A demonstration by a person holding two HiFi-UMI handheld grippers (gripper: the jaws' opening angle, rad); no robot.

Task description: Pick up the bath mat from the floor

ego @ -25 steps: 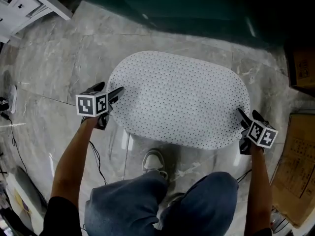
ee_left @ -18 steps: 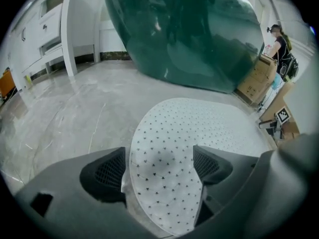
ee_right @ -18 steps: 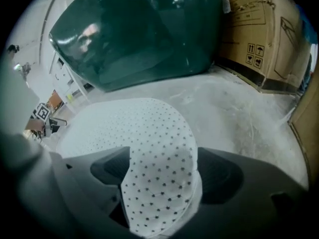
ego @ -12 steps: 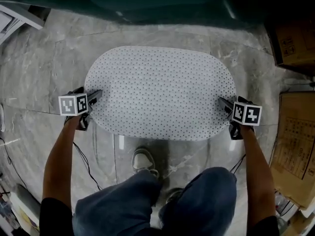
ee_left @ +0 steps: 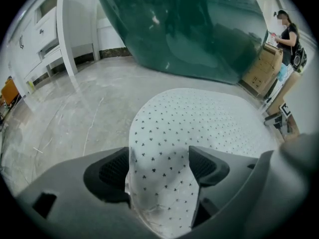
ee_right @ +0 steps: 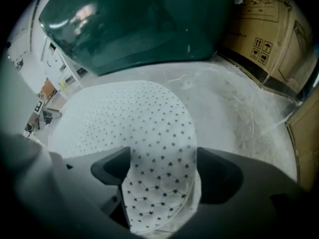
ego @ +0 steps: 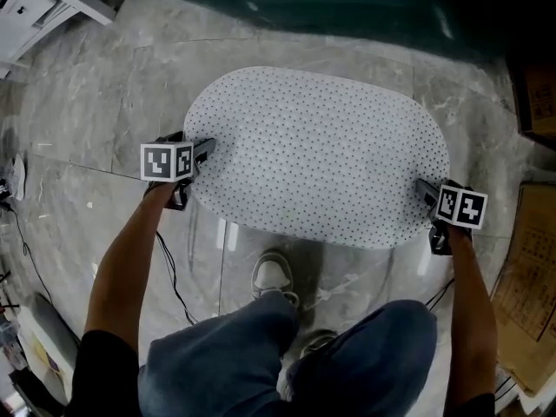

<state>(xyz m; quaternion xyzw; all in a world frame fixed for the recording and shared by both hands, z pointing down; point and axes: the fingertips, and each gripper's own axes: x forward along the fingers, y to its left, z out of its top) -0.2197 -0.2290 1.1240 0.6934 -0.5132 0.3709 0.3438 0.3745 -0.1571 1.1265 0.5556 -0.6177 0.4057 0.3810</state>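
The white oval bath mat (ego: pixel 317 155) with small dark dots hangs stretched between my two grippers above the marble floor. My left gripper (ego: pixel 207 150) grips its left end. In the left gripper view the mat's bunched edge (ee_left: pixel 159 153) fills the gap in the left gripper (ee_left: pixel 159 166), whose jaws are closing on it. My right gripper (ego: pixel 423 188) grips the right end. In the right gripper view the mat's curled edge (ee_right: pixel 159 183), with a hexagon-patterned underside, sits pinched in the right gripper (ee_right: pixel 162 171).
A dark green tub (ego: pixel 347 7) stands just beyond the mat. A white cabinet (ego: pixel 43 3) is at the far left and cardboard boxes (ego: pixel 530 259) at the right. A black cable (ego: pixel 169 276) runs over the floor by my legs and shoe (ego: pixel 274 276). A person (ee_left: pixel 286 34) stands far off.
The mat stays stretched between both grippers. Mat and grippers sit further right in the picture than half a second ago, and my left hand has come in closer.
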